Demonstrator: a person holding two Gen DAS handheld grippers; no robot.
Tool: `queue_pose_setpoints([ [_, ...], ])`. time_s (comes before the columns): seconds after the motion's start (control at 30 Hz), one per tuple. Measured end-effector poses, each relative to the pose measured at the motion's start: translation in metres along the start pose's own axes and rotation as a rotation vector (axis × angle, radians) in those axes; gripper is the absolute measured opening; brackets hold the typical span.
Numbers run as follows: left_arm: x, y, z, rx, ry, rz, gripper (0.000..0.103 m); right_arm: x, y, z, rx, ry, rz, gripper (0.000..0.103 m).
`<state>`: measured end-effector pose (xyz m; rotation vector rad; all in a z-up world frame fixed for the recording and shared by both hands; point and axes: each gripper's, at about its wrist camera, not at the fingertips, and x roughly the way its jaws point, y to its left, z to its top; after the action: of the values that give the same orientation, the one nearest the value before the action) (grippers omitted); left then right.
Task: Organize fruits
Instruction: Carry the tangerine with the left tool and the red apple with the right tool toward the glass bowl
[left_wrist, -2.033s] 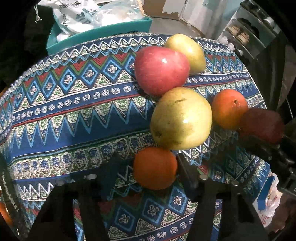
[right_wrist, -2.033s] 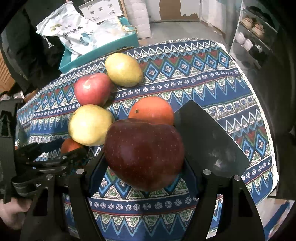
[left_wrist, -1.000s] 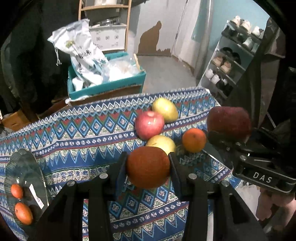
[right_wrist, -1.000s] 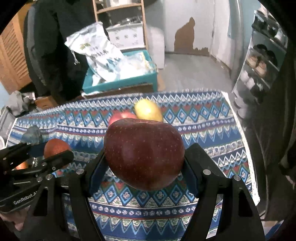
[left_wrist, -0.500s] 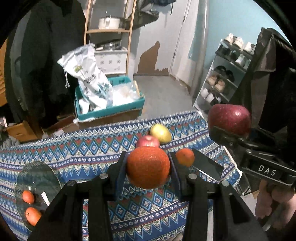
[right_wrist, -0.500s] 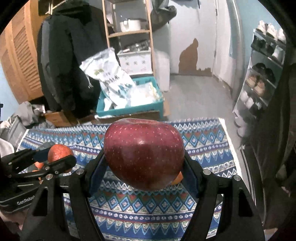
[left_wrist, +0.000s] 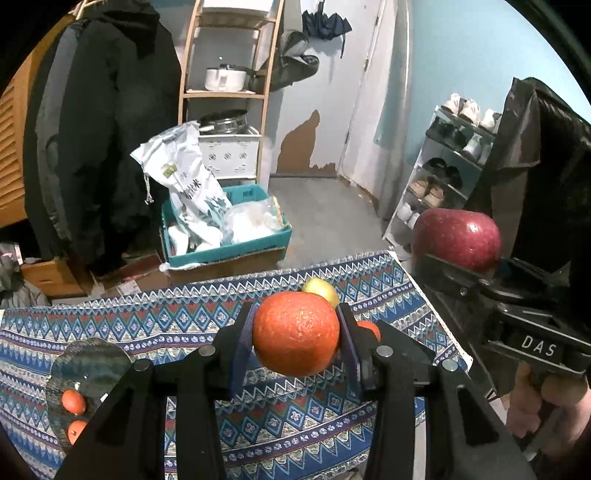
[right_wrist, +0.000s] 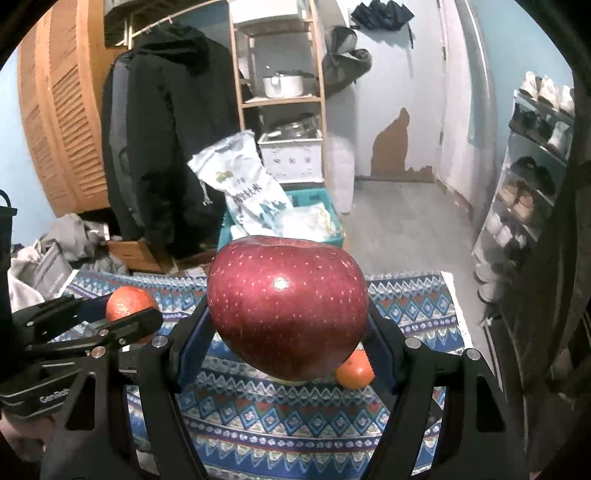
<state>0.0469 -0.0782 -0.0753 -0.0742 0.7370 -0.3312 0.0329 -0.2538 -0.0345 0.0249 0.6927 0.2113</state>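
Observation:
My left gripper (left_wrist: 295, 338) is shut on an orange (left_wrist: 295, 332), held high above the patterned tablecloth (left_wrist: 184, 325). My right gripper (right_wrist: 288, 314) is shut on a dark red apple (right_wrist: 286, 306), also lifted well above the table; that apple (left_wrist: 456, 238) shows at the right of the left wrist view. Behind the held orange a yellow pear (left_wrist: 321, 290) and another orange (left_wrist: 369, 328) lie on the cloth. A glass plate (left_wrist: 88, 365) at the left holds two small oranges (left_wrist: 74, 402). The left gripper with its orange (right_wrist: 129, 301) appears at the left of the right wrist view.
Beyond the table stand a teal box (left_wrist: 225, 251) with a white sack (left_wrist: 184, 184), a wooden shelf (left_wrist: 225, 96) with pots, a dark coat (left_wrist: 103, 129) and a shoe rack (left_wrist: 443, 177). A person's hand (left_wrist: 546, 406) grips the right tool. The table's right edge (left_wrist: 439, 325) drops to the floor.
Both grippers have risen with their fruit and tilted up, so the table has sunk lower in view and more of the room shows. Neither grip has changed.

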Motion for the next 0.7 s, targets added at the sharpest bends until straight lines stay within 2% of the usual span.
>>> queue_pose_setpoints([
  [0.23,-0.015,0.016,0.000,-0.024,-0.023,0.021,0.044,-0.001,0.021,0.008,-0.025,-0.013,0.033,0.074],
  [0.7,-0.043,0.073,-0.011,-0.105,-0.050,0.091,0.044,0.024,0.082,0.015,-0.079,0.018,0.118,0.074],
])
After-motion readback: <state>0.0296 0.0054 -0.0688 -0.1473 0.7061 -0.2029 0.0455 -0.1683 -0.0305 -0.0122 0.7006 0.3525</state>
